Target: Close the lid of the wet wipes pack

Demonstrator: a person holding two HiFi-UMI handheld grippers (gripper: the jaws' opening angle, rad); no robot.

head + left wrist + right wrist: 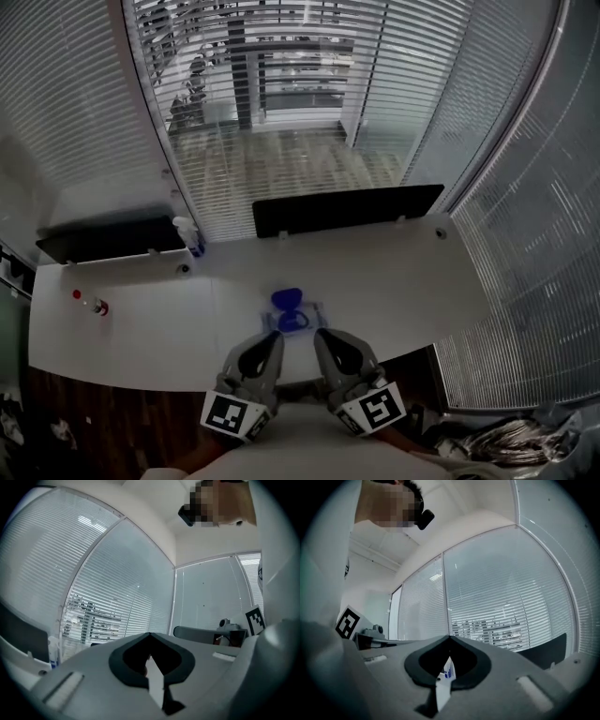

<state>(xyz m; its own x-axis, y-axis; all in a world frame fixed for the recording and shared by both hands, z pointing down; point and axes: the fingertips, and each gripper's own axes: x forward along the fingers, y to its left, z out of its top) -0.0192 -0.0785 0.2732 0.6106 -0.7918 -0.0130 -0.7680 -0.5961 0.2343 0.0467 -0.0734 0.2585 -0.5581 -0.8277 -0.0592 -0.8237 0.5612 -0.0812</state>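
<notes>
The wet wipes pack (292, 322) lies on the white table (394, 281) near its front edge, with its blue lid (286, 299) standing open. My left gripper (275, 337) and right gripper (322, 334) hover side by side just short of the pack, both pointing level at it. In the left gripper view the left gripper (150, 634) has its jaws meeting at the tip, with nothing between them. In the right gripper view the right gripper (450, 638) is shut too, and a blue-and-white strip of the pack (447, 670) shows through the gap beneath.
A spray bottle (190, 234) stands at the back left. A small red-capped bottle (95, 305) lies at the left. Two black divider panels (347, 208) (108, 239) line the table's far edge, with blinds behind. Dark floor lies below the near edge.
</notes>
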